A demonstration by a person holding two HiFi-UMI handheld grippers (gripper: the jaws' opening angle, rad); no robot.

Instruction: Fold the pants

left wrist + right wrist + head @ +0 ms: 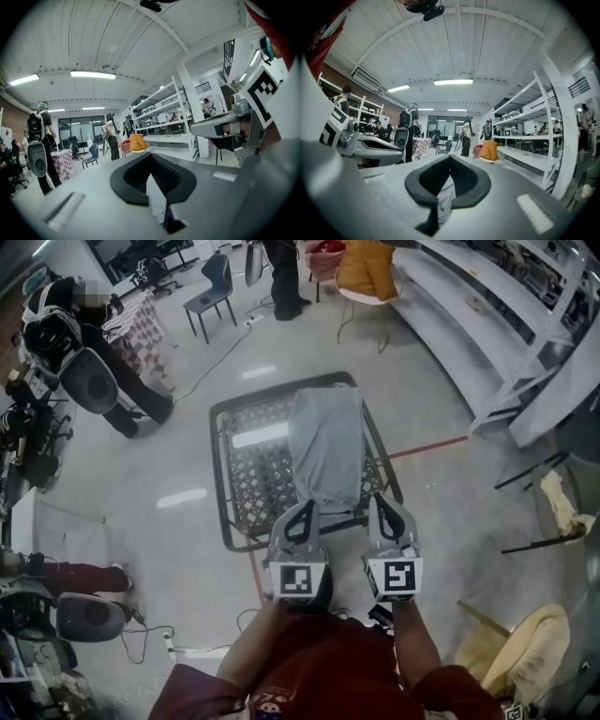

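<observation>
Two hand-held grippers (305,507) (380,502) (both gripping), one pants (326,442)

Lab: white shelving (469,306), backpack rigs (52,334), office chair (211,292).

Light grey pants (325,451), a black lattice-patterned table (248,488), an orange bag (366,268), a red-and-white checked tablecloth (141,331).

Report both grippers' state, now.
Left gripper: closed, pinching the near end of the grey pants.
Right gripper: closed, pinching the same end of the pants beside it.
</observation>
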